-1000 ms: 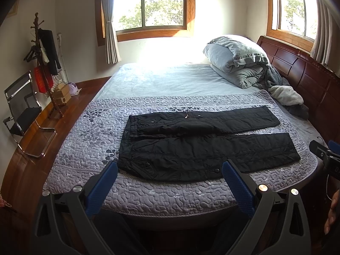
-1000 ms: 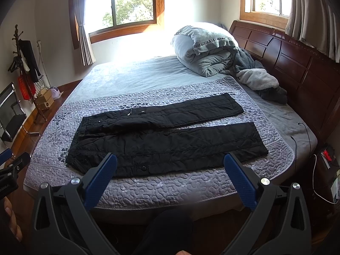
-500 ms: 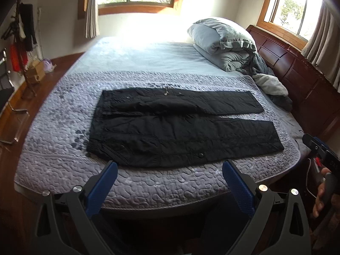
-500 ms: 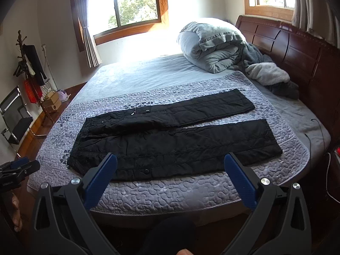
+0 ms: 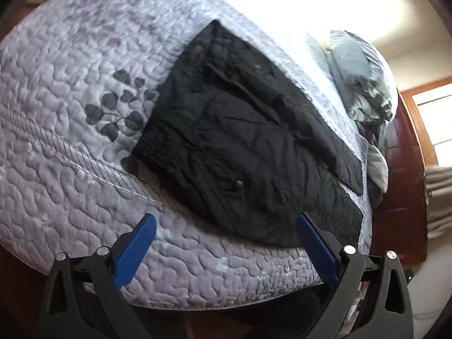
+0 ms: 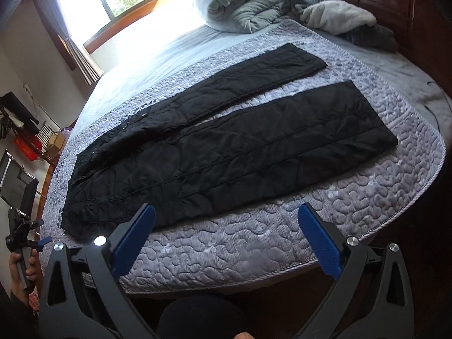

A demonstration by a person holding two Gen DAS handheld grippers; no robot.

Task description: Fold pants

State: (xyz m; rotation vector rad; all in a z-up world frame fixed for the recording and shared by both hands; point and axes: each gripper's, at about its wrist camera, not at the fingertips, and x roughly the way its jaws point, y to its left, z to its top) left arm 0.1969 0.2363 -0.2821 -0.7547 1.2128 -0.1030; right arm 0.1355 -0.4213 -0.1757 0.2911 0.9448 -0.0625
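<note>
Black quilted pants (image 6: 226,147) lie flat on the grey quilted bedspread (image 6: 254,251), waist to the left, both legs spread apart toward the right. In the left wrist view the pants (image 5: 248,147) fill the middle, waist end nearest. My left gripper (image 5: 226,220) is open and empty, hovering near the bed's front edge just short of the waist. It also shows at the far left of the right wrist view (image 6: 28,234). My right gripper (image 6: 226,212) is open and empty above the front edge of the bed, close to the near leg.
A bunched grey duvet (image 6: 248,2) and a pale fleece (image 6: 339,17) lie at the head of the bed by the dark wooden headboard (image 6: 395,0). A chair (image 6: 17,186) and coat rack (image 6: 19,113) stand at the left. Windows sit behind.
Both grippers have moved in closer to the bed and tilted. The left one has swung down over the waist end. The pants have not moved.
</note>
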